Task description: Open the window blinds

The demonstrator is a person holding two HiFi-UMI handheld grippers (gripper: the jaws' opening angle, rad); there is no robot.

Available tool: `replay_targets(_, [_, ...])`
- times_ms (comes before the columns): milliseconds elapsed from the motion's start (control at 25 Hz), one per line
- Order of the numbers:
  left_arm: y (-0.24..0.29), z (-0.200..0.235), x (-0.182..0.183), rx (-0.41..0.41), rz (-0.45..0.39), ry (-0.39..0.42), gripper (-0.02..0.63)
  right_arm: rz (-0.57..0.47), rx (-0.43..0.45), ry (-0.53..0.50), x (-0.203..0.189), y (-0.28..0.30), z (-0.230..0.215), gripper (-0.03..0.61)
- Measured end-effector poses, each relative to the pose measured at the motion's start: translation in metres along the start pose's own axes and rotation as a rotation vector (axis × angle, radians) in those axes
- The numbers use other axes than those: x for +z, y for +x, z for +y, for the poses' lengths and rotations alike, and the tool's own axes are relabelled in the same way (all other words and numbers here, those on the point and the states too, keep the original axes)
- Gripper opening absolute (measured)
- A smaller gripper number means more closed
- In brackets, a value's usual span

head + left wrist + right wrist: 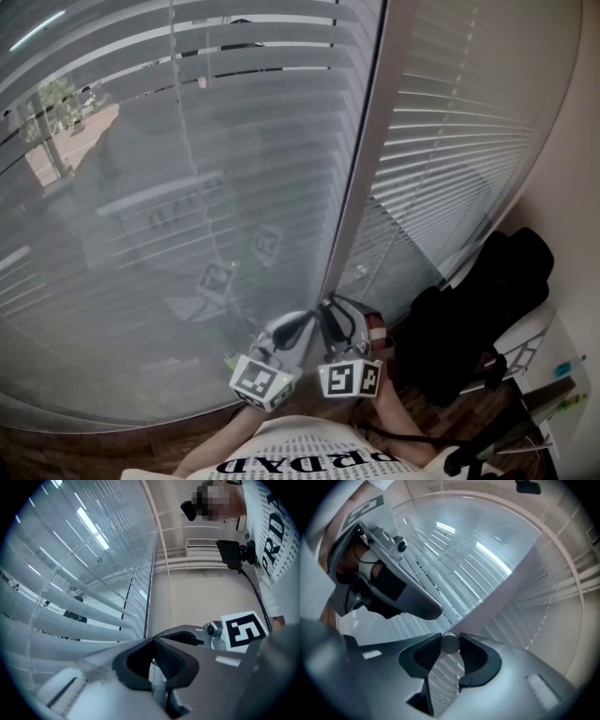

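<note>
Head view first: the blinds (187, 187) hang full-length over the glass on both sides of the window post (361, 159), with the slats lying fairly flat and daylight showing between them. Low down by the foot of that post, the left tool (298, 323) and right tool (333, 314) sit close side by side. A black chair (478, 309) stands off to the right.

On to the left gripper view: the left tool (153, 641) has its jaw tips pressed together, and I see nothing between them. Slats (70, 616) sweep past on its left, near but not touched.

Now the right gripper view, and here's the action: the right tool (450, 645) is clamped on a pale round wand (450, 642), seen end-on, with a pad on each flank.

My read on handling is that the wand is light, stiff and smooth, so it could spin or slip in the pads. A firm squeeze near its lower end looks right, and rolling it about its own axis rather than tugging should do the job. The slats look thin and easily bent, so they are best left alone. The fitting at the top probably won't like a sideways pull.
</note>
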State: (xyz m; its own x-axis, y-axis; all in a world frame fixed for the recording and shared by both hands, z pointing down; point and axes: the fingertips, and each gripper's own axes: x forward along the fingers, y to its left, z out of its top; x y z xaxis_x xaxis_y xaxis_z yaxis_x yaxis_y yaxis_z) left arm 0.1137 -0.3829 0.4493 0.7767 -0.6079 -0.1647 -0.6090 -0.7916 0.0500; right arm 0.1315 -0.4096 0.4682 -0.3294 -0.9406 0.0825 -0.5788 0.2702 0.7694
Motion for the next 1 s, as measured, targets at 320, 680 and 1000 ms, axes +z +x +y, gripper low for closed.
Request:
replay_targets(320, [0.0,-0.001,-0.002,-0.009,-0.009,0.004,-0.008,-0.029,0.005,0.242,-0.001,-0.001,-0.004,0.133])
replay_targets(680, [0.0,-0.002,-0.003,-0.018,-0.006,0.003,-0.008,-0.071,0.006,0.494,-0.002,-0.002,-0.011,0.133])
replay_targets(1000, [-0.001,-0.002,-0.008,-0.033,0.003,0.028,-0.008,-0.092,0.02,0.661,-0.006,-0.002,-0.012,0.133])
